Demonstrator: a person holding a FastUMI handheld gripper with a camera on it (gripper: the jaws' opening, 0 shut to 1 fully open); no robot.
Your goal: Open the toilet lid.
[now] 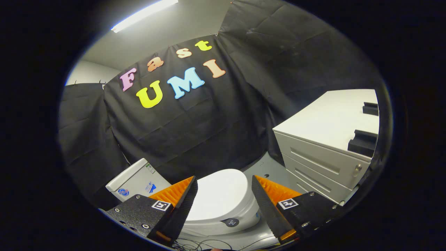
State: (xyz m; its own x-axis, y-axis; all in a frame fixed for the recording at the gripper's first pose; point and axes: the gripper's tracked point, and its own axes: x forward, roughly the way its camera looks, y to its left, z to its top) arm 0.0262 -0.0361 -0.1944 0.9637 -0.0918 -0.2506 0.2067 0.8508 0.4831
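The gripper (224, 182) hangs above the closed toilet lid (219, 197), its 2 fingers (181, 205) spread wide, holding nothing; a white drawer cabinet (324, 139) stands beside the toilet.

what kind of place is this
Most likely a mock bathroom set up inside a recording booth. A white toilet with its lid down and a tank sits against black cloth walls, beside a white drawer cabinet. The open gripper hangs above the lid.

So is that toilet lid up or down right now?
Down. The toilet lid lies flat over the bowl, its white top facing up, ahead of the tank. The gripper is open, fingers apart, touching nothing.
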